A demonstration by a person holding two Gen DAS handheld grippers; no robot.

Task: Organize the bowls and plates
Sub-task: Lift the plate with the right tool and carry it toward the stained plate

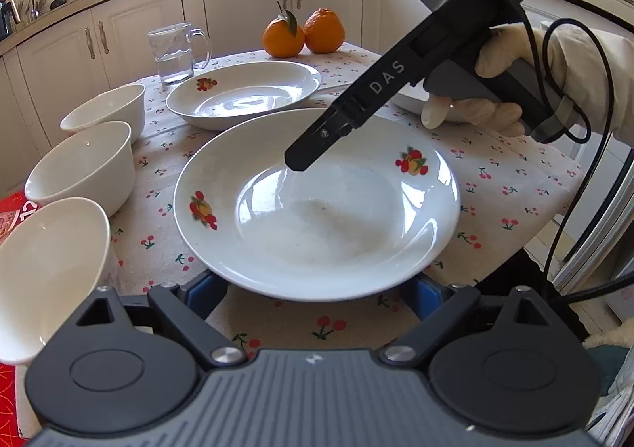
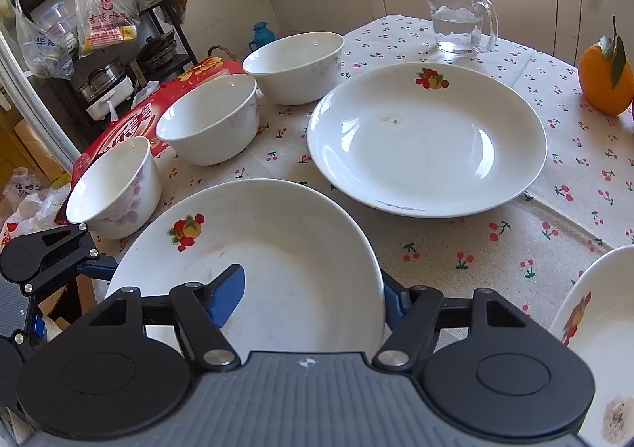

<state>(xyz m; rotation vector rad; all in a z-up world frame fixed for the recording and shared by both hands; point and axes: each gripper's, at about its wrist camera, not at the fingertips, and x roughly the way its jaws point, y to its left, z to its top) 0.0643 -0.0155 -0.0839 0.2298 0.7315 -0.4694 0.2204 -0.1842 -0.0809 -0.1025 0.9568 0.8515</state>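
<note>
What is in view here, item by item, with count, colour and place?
plates: three, white with fruit motifs; one nearest the grippers, one behind it, one at the right, partly out of frame.
bowls: three, white, in a row along the table's left edge.
glass mug: one, clear, part-filled with water, far side.
oranges: two, orange, one with a leaf, far edge.
tablecloth: one, cream with a red cherry print, covering the table.
red box: one, beside the bowls.
left hand-held gripper: open, at the nearest plate's near rim.
right hand-held gripper: open, one finger over that plate.
gloved hand: white, holding the right hand-held gripper.
</note>
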